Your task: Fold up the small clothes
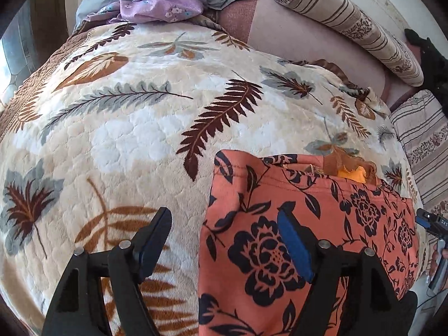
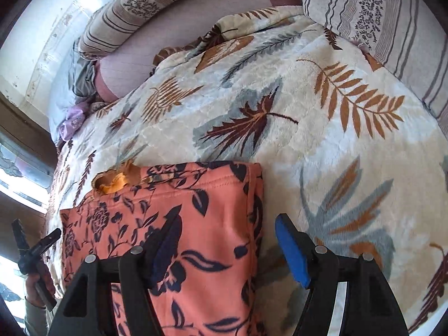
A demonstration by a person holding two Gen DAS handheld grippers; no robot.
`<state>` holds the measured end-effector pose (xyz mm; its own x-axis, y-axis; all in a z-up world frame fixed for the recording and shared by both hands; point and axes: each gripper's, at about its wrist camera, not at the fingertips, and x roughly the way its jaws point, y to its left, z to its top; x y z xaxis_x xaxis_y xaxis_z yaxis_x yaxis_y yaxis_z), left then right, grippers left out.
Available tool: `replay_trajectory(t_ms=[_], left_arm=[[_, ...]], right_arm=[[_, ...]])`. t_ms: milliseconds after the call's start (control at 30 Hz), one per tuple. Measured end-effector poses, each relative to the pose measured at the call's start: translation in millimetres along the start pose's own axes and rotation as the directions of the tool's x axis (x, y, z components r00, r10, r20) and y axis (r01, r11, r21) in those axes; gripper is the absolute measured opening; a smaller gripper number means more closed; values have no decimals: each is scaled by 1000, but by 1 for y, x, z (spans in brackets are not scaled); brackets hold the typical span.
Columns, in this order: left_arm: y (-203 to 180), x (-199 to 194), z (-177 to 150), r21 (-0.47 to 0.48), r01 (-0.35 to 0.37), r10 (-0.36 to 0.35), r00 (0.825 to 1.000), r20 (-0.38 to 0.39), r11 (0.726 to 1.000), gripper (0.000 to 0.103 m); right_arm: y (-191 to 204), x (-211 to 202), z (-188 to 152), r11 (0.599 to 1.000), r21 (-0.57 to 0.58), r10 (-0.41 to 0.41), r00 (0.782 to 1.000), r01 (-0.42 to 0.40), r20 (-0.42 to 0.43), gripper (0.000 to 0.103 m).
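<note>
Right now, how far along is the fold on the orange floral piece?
Done: the orange floral garment lies flat on the leaf-print blanket, apparently already folded into a rough rectangle. In hand: nothing; the left gripper and right gripper are both open, straddling its opposite side edges. Left: possibly another fold, plus the purple cloth bunched at the far end.

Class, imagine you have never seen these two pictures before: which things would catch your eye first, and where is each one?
First comes the orange garment with dark flowers, lying flat on the near part of the bed, a yellow-orange patch showing at its far edge. Under it spreads the cream blanket with leaf prints, covering most of the bed. Both the left gripper and the right gripper hang open above the garment's side edges.
</note>
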<state>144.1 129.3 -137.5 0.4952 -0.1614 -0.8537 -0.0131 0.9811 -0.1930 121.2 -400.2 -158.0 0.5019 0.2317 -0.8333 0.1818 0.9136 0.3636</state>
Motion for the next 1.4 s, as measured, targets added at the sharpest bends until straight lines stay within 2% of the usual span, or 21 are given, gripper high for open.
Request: replay_trajectory(t_ms=[67,133,167,200,233,433,500,533,567,633,700,767,833,867,1000,1067,1167,1233,1300,1367,1400], left_arm=[[-4,6,5,26,-14,14,1000,10,1000,78],[-6,12,8,46,-12,12,1000,1,999,62],[-7,16,10,50,-3,4,1000,-17,999,29],[-7,22,11,52,-2,4,999,-47,999,7],[-7,24,12,54,-1,4,999,-51,999,7],[-15,-6,21,97,24,-32,996,80,995,5],[-14,6,23,102,4,-11,998,66,995,6],[-13,22,22,105,-14,12,1000,18,994,6],[-10,40,20,101,-34,37,999,-29,994,10],[-3,47,17,73,-28,28,1000,4,997,15],[2,39,20,42,-41,41,999,-5,998,34],[5,24,20,29,-54,54,998,12,998,50],[3,5,18,49,-93,91,995,43,995,51],[2,-5,15,53,-109,105,993,60,993,54],[-4,-42,-6,27,-133,129,986,108,991,71],[-9,-56,-20,22,-118,115,987,108,993,71],[-18,-68,-48,0,-65,64,994,87,998,77],[-25,-64,-68,12,-48,47,996,69,999,80],[-32,-42,-84,56,-89,90,996,-9,994,80],[-32,-17,-95,87,-131,140,985,-105,988,81],[-29,-21,-97,55,-120,124,989,-81,991,81]], right_arm=[[1,12,7,1000,-6,0,1000,-1,-16,69],[7,23,10,999,-29,-15,999,13,-47,26],[12,24,10,998,-53,-39,998,36,-49,23],[17,25,9,995,-83,-54,997,49,-54,17],[22,24,10,993,-105,-65,997,60,-52,9],[36,-17,26,980,-153,-115,988,130,102,7],[32,-12,33,980,-139,-127,986,141,106,7],[26,-1,34,982,-122,-132,987,142,89,7],[18,16,33,985,-108,-131,990,135,50,7],[4,46,24,991,-59,-126,991,123,-52,11],[1,36,20,995,-19,-98,995,98,4,12],[5,20,19,995,-13,-100,995,100,15,28],[11,-3,15,992,-24,-119,991,120,66,76],[15,-19,12,994,-21,-105,988,108,109,79],[37,-64,-16,996,-10,91,985,-91,150,79],[55,-70,-38,975,-26,223,969,-222,104,79],[67,-55,-73,943,2,332,943,-332,15,80],[61,-30,-93,955,32,298,953,-296,-49,80],[45,-4,-102,974,67,222,970,-216,-95,80],[40,-9,-102,961,122,256,965,-248,-60,79],[44,-16,-97,962,118,254,966,-246,-57,79]])
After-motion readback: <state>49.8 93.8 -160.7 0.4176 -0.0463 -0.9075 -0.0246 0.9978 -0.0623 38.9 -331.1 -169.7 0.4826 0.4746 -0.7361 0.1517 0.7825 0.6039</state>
